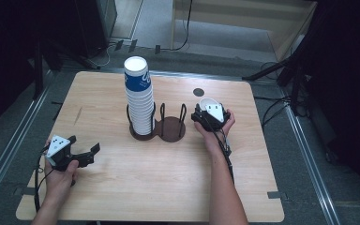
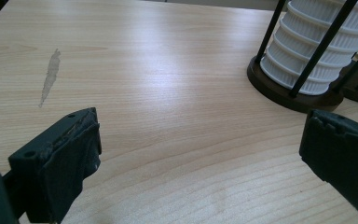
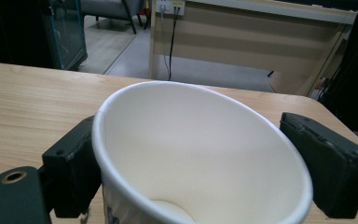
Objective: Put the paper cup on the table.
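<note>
Right gripper (image 1: 210, 114): holds a single paper cup (image 3: 200, 154) between its jaws, mouth tilted toward the camera, just right of the holder, probably so it can go into the free ring.
Cup holder (image 1: 171, 128): dark two-ring stand at mid-table; the right ring looks empty, though the rods hide part of it.
Cup stack (image 1: 138, 96): tall column of nested white and blue paper cups seated in the left ring, kept upright by the rods.
Left gripper (image 1: 82, 152): low over the wooden table (image 1: 122, 187) near its left front, jaws spread wide, nothing between them, seemingly waiting.
</note>
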Motion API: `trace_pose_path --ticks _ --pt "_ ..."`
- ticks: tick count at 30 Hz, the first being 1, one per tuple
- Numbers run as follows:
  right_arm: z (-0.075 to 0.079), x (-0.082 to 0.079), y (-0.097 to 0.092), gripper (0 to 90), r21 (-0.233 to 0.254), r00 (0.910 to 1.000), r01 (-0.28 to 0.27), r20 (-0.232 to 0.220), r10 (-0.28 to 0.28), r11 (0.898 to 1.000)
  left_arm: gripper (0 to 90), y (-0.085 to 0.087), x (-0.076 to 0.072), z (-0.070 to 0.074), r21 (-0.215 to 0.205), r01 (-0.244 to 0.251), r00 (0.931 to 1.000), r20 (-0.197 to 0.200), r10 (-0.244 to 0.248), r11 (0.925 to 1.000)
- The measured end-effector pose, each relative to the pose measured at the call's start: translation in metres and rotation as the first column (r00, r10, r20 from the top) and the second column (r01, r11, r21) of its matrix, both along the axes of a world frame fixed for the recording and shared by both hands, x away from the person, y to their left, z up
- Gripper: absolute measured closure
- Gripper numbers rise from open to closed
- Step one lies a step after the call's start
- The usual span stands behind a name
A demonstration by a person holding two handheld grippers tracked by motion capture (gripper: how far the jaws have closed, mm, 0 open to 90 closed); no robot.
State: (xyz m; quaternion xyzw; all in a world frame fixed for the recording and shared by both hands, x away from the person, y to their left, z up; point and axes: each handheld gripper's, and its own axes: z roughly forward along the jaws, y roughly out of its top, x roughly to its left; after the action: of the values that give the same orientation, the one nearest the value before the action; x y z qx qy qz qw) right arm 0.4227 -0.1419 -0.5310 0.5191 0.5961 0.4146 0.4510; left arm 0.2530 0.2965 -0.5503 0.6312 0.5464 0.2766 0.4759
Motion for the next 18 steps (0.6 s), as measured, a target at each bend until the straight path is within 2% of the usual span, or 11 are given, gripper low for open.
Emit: trace_pose_path --ticks 5,11,18 --pt "0.001 -0.001 -0.002 11.1 0.012 0.9999 -0.011 -0.007 0.011 1.0 0.0 0.0 0.0 0.0 0.0 0.0 1.0 0.001 0.0 1.0" --pt "0.004 -0.003 -0.003 0.5 0.044 0.9957 -0.088 -0.024 0.089 0.995 0.0 0.0 0.0 0.0 -0.001 0.0 1.0 0.001 0.0 1.0" --pt "0.014 -0.008 -0.005 0.0 0.096 0.9938 -0.107 -0.02 0.109 0.99 0.0 0.0 0.0 0.0 -0.001 0.0 1.0 0.001 0.0 1.0"
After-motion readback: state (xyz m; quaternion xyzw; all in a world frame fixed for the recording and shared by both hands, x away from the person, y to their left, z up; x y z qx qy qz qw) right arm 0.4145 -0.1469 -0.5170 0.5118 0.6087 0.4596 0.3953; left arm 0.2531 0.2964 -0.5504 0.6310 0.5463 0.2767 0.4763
